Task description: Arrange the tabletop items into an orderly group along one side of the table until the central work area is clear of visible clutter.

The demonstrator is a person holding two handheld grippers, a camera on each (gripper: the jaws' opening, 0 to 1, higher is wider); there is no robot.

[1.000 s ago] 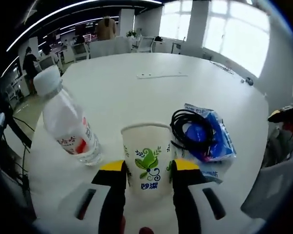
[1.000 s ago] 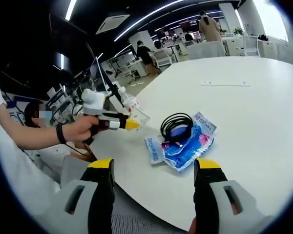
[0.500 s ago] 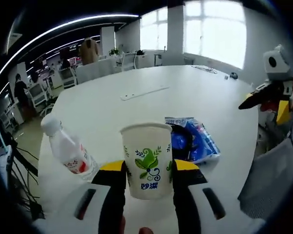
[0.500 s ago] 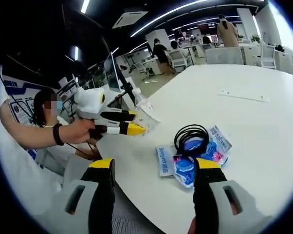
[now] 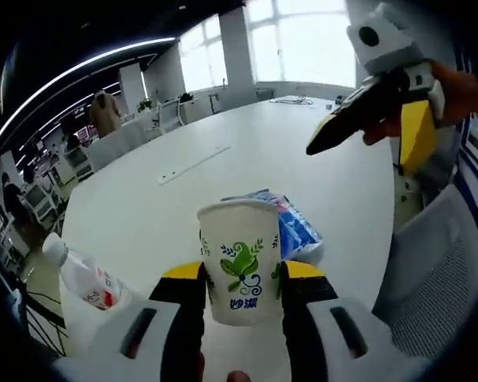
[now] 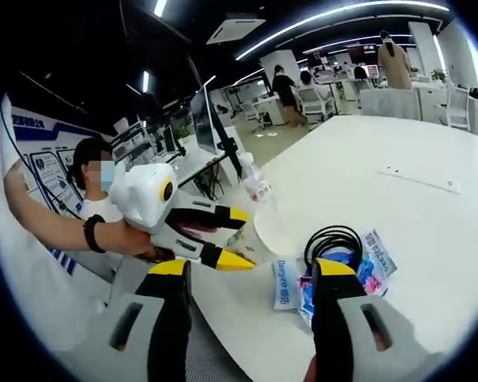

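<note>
A white paper cup [image 5: 239,259] with a green leaf print stands upright between my left gripper's [image 5: 239,274] yellow-tipped jaws, which are shut on it. It is held above the white table [image 5: 143,215]. In the right gripper view the left gripper [image 6: 241,237] comes in from the left, held by a hand, with the cup [image 6: 263,231] at its tips. My right gripper [image 6: 253,274] is open and holds nothing; in the left gripper view it [image 5: 362,147] hangs high at the right. A clear water bottle [image 5: 84,278] [image 6: 255,185], blue packets [image 5: 291,227] [image 6: 370,267] and a black cable coil [image 6: 334,239] lie near the table's edge.
A thin white strip [image 5: 195,163] [image 6: 422,179] lies farther out on the table. A white packet [image 6: 285,282] sits beside the blue ones. A grey chair back [image 5: 430,278] stands at the table's near edge. Desks, chairs and people fill the office behind.
The left gripper has kept hold of the cup and risen and swung. In the right gripper view it has come nearer. The bottle, cable and packets have not moved on the table.
</note>
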